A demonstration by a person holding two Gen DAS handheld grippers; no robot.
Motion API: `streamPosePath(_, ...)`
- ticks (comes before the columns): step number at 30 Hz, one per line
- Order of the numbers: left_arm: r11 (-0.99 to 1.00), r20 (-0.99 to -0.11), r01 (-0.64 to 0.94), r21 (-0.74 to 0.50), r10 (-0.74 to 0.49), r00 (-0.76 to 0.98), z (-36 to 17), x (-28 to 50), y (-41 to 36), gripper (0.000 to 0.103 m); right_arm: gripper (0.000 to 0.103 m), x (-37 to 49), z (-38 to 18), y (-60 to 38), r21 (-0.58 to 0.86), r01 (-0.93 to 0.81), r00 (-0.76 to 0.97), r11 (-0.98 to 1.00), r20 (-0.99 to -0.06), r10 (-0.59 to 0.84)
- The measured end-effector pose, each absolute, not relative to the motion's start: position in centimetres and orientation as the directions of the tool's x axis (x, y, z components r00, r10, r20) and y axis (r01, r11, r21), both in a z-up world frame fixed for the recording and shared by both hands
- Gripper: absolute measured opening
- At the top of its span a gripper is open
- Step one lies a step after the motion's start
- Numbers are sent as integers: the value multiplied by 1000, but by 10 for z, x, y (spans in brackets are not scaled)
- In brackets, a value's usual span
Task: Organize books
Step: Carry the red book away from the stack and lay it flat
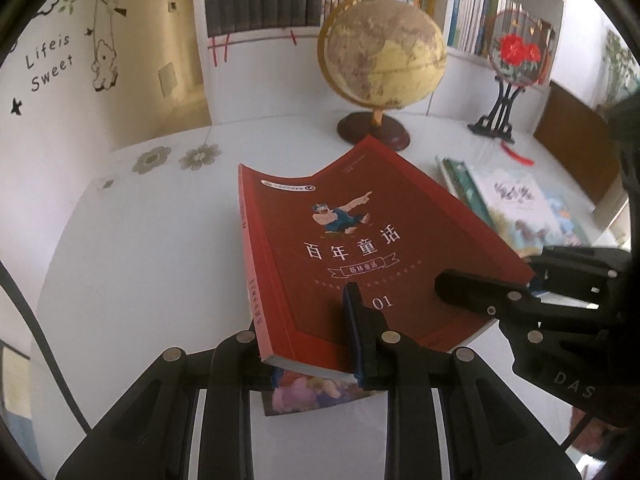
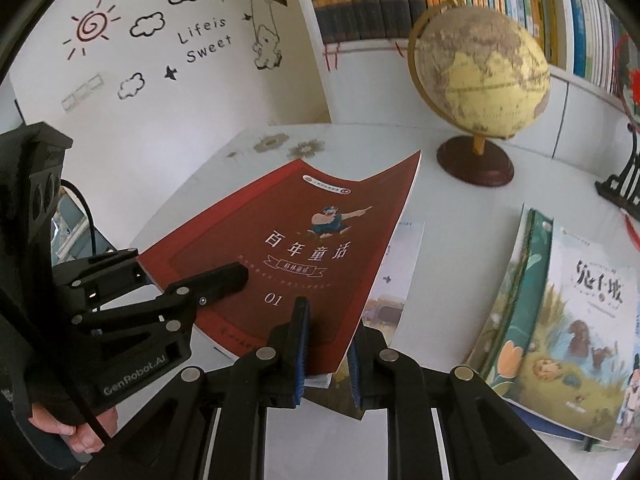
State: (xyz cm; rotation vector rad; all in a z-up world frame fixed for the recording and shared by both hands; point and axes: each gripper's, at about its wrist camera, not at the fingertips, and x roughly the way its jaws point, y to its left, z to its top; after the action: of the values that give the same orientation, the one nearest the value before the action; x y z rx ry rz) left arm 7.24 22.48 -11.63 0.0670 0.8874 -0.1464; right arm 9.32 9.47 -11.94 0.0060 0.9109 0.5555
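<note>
The red book is held off the white table by both grippers, each pinching its near edge: the left gripper clamps the spine-side corner, and the right gripper grips the open-page corner, fingers drawn narrow on the cover and pages. The far edge of the book sags and curls, so it hangs tilted above the tabletop. A thinner picture book shows beneath it; whether this is pinched along with the red one or merely lying under it is hard to tell from these views.

The task looks to be in its middle. A small stack of picture books already lies on the table to the right, near the globe, and the red book most likely has to join it. What remains is carrying it across, laying it square and letting go.

Both grippers point steeply downward, side by side. A hand shows behind the left one.
</note>
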Motion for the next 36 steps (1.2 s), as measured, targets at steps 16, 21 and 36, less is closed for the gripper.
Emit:
streamPosePath(16, 989, -831, 120, -91, -142, 537, -158, 76, 235, 24, 17, 104, -167, 103, 216, -416, 439, 883, -803, 403)
streamPosePath(21, 990, -846, 102, -93, -133, 517, -163, 77, 240, 31, 18, 105, -175, 103, 228, -413, 421, 882, -810, 407)
streamPosePath(36, 992, -882, 3, -124, -111, 459, -183, 81, 263, 37, 19, 105, -189, 100, 258, -379, 391, 889, -826, 407)
